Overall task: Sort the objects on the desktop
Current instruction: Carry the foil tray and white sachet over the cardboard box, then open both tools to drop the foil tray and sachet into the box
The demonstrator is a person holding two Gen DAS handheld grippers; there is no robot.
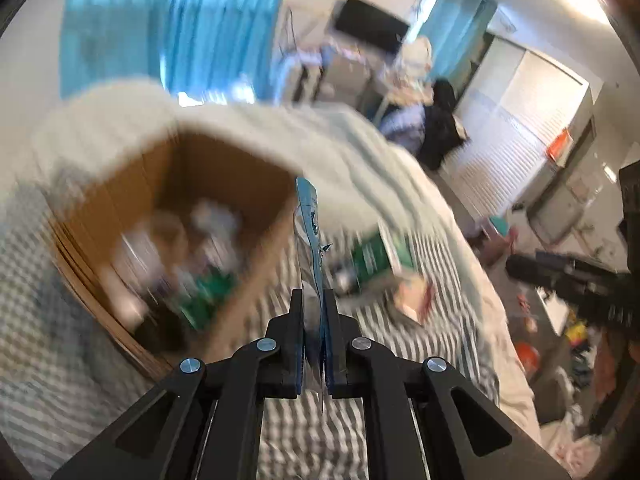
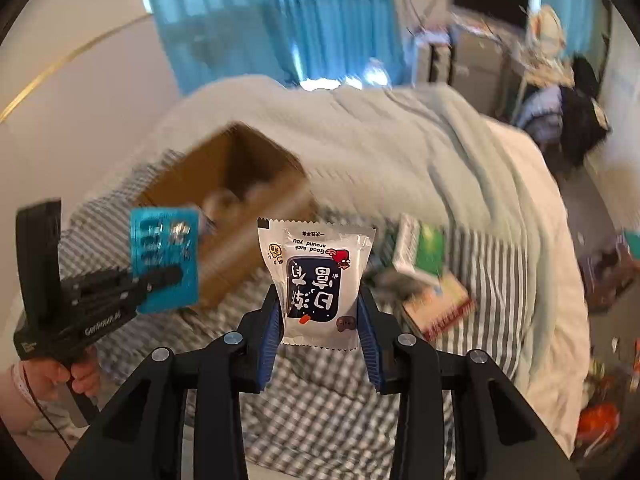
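My left gripper (image 1: 313,300) is shut on a flat blue packet (image 1: 309,220), seen edge-on, held in the air beside an open cardboard box (image 1: 256,280) on the bed. In the right wrist view the left gripper (image 2: 168,276) shows at the left with the blue packet (image 2: 164,256) face-on. My right gripper (image 2: 320,296) is shut on a white snack pouch (image 2: 316,276) with a dark blue label, held above the bed in front of the box (image 2: 240,168). The box holds several blurred items.
A green and white box (image 1: 376,256) and a booklet (image 2: 440,304) lie on the striped bed sheet (image 2: 320,400) right of the cardboard box. A pale blanket (image 2: 400,140) lies behind. The floor at the right is cluttered.
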